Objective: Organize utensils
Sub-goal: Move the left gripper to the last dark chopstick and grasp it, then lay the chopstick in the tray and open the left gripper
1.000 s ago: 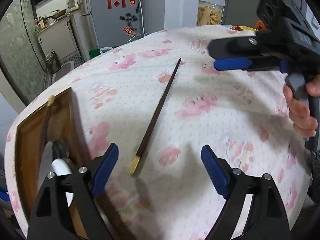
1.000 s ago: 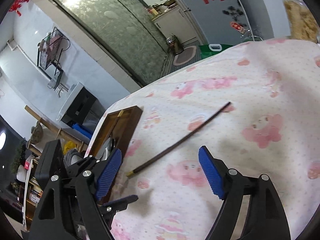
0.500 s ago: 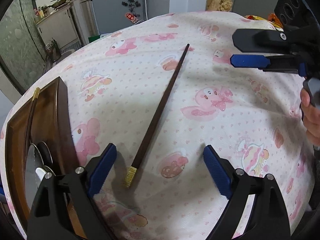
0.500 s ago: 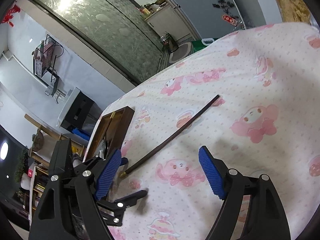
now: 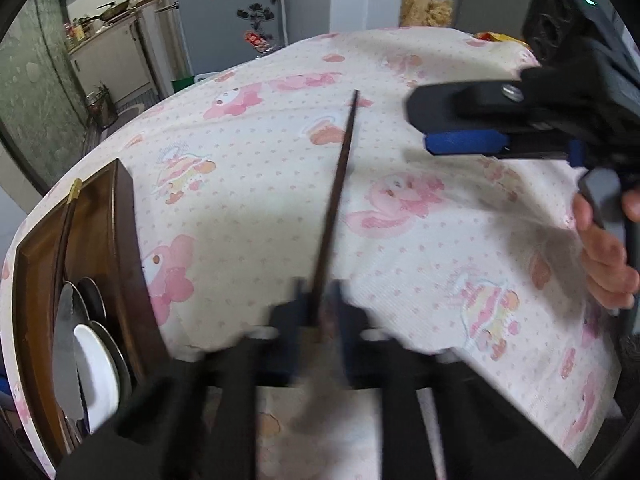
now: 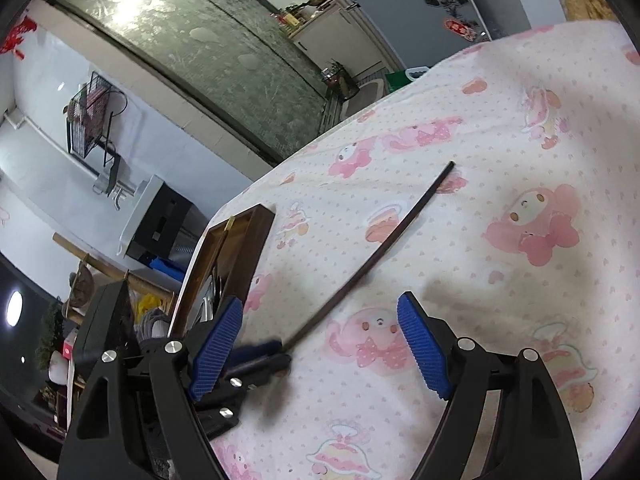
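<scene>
Blue-padded left gripper, blurred, jaws clamped on near end of dark chopstick; stick runs away across pink cartoon tablecloth, far tip still on cloth. Right gripper w/ jaws wide apart, nothing between, hovering just beside, a hand on its grip. Wooden tray at table's left edge w/ spoons + another chopstick. Fridge & snack jar far back.

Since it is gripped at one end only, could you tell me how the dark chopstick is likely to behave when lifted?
The chopstick looks straight and rigid, so it probably will not sag. The left claw pinches only its near end, so the long free end may pivot or droop in the grip. It looks thin and probably light, and may slip on the cloth.
</scene>
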`<state>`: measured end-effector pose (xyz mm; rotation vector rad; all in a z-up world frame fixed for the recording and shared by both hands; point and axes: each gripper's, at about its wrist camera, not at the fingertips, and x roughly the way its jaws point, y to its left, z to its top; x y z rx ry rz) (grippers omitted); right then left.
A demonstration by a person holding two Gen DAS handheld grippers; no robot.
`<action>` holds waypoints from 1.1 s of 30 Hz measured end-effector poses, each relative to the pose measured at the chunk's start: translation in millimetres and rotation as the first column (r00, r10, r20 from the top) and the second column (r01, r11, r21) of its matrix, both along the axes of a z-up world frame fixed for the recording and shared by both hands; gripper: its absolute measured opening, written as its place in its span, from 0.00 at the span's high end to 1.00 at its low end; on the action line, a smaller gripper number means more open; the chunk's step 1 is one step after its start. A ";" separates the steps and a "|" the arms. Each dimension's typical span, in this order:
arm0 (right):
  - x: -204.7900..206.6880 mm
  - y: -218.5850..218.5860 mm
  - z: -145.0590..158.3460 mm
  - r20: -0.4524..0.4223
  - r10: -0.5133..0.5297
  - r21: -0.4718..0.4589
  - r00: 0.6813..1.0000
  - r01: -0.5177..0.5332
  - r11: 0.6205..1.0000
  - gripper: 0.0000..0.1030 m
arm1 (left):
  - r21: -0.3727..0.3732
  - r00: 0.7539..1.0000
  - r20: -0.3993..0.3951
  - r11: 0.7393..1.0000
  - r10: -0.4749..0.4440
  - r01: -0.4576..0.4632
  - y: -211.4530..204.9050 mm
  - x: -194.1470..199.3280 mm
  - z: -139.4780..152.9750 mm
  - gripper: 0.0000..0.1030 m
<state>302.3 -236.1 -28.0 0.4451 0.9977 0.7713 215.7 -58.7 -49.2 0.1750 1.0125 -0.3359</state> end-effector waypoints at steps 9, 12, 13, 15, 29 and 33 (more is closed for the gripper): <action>12.7 -4.5 -21.1 -0.060 -0.041 0.016 0.997 0.043 0.999 0.22 | -0.018 1.000 0.021 1.000 -0.011 0.012 -6.1 -13.9 5.6 0.94; 15.1 2.0 -22.0 -0.072 -0.034 0.029 0.997 0.036 0.999 0.22 | -0.042 0.999 0.036 0.999 -0.023 0.025 -6.4 -24.3 12.2 0.94; 16.4 4.9 -22.3 -0.079 -0.033 0.033 0.996 0.036 0.999 0.22 | -0.045 0.999 0.044 0.999 -0.026 0.028 -6.7 -26.8 14.0 0.94; 19.2 10.6 -23.2 -0.090 -0.035 0.037 0.995 0.038 0.999 0.26 | -0.057 0.998 0.053 0.998 -0.035 0.039 -6.7 -34.0 18.3 0.94; 2.5 54.0 -0.2 0.018 -0.002 -0.050 1.000 0.003 0.999 0.86 | -0.102 0.995 0.100 0.994 -0.017 0.027 19.3 -68.4 29.2 0.94; -4.2 79.9 8.8 0.033 0.036 -0.052 0.999 -0.034 0.998 0.86 | -0.111 0.992 0.121 0.994 0.024 -0.010 41.2 -83.1 37.0 0.94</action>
